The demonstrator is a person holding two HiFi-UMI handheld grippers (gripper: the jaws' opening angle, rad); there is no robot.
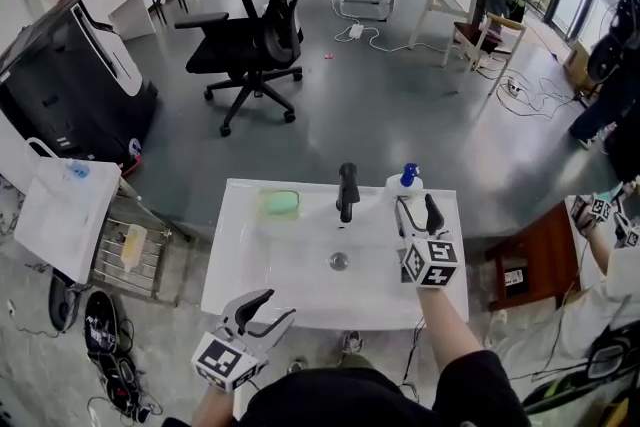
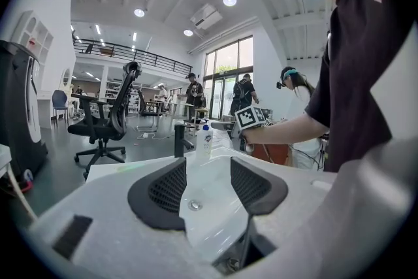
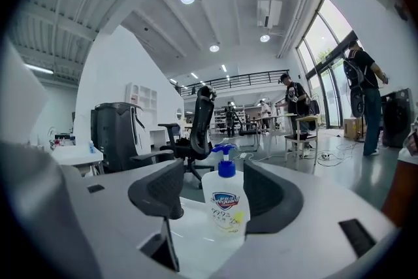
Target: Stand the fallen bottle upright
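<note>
A clear soap bottle (image 1: pixel 405 183) with a blue pump stands upright on the back right corner of the white sink (image 1: pixel 230 255), right of the black faucet (image 1: pixel 347 192). My right gripper (image 1: pixel 417 213) is open just in front of it. In the right gripper view the bottle (image 3: pixel 225 209) stands between the tips of the jaws of my right gripper (image 3: pixel 214 173), and neither pad touches it. My left gripper (image 1: pixel 265 310) hangs open and empty at the sink's front left edge. In its own view, my left gripper (image 2: pixel 208 170) points across the basin toward the drain (image 2: pixel 194 204) and the bottle (image 2: pixel 204 142).
A green sponge (image 1: pixel 280 204) lies on the sink's back left. A black office chair (image 1: pixel 250 35) and a black machine (image 1: pixel 70 65) stand beyond. A wire rack (image 1: pixel 130 255) and white bag (image 1: pixel 65 215) sit left; a brown stool (image 1: pixel 535 255) and another person's arm (image 1: pixel 600 215) right.
</note>
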